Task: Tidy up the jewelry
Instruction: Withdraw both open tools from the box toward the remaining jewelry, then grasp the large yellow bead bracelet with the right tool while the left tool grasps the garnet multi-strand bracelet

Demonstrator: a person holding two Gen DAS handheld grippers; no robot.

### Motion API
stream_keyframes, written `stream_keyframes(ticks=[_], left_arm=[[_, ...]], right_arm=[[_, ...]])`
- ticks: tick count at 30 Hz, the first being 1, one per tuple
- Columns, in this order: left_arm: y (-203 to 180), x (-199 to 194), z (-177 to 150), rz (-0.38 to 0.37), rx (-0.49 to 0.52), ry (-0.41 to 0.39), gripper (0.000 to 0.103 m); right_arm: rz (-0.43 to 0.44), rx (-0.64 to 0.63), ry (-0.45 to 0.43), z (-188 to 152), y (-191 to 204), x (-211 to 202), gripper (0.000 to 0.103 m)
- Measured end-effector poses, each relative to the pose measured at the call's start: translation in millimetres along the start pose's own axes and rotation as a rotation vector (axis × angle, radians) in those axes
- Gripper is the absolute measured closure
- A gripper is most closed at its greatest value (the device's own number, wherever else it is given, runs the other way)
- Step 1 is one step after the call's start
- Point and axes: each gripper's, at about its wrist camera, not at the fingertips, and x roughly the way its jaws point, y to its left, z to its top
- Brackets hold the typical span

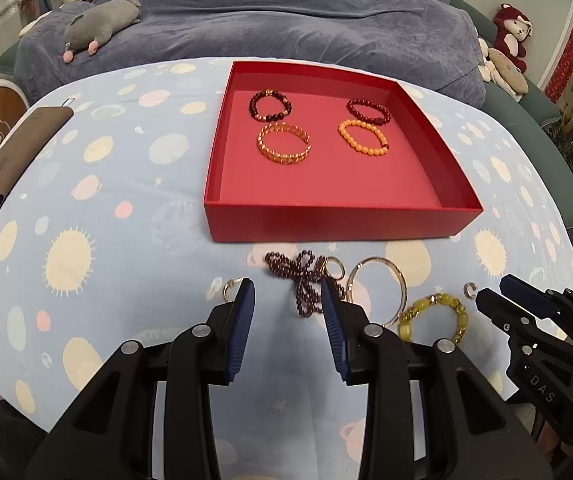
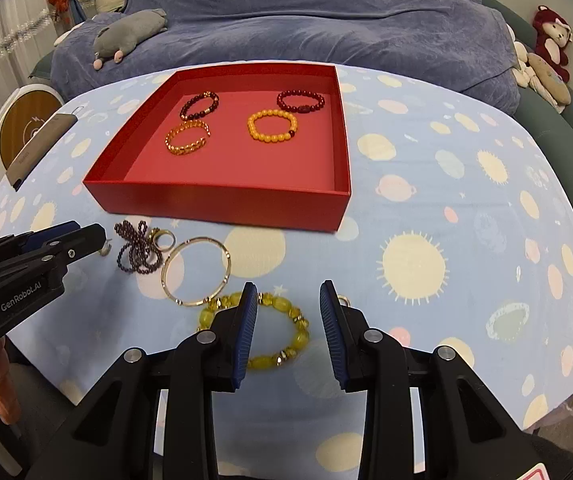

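A red box [image 1: 338,220] [image 2: 222,204] holds several bead bracelets, among them an orange one [image 1: 363,137] [image 2: 272,125] and a gold cuff [image 1: 284,145] [image 2: 187,139]. In front of it on the cloth lie a dark bead necklace [image 1: 302,280] [image 2: 136,250], a gold bangle [image 1: 378,288] [image 2: 195,271], a yellow bead bracelet [image 1: 434,317] [image 2: 282,330] and small rings [image 1: 232,287] [image 2: 344,301]. My left gripper [image 1: 288,304] [image 2: 86,236] is open over the necklace. My right gripper [image 2: 288,312] [image 1: 494,292] is open over the yellow bracelet.
A grey phone-like case [image 1: 18,152] [image 2: 38,140] lies at the table's left edge beside a round wooden device [image 2: 26,124]. A blue-covered sofa [image 1: 286,12] with plush toys [image 1: 102,26] [image 2: 552,38] stands behind the table.
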Motion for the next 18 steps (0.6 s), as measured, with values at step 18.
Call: stream_keyframes(ticks=[18], left_arm=[[9.9, 5.9, -28.3, 0.01, -0.051, 0.041, 0.07]], right_arm=[[-0.013, 0.082, 0.062, -22.5, -9.3, 29.5, 0.071]])
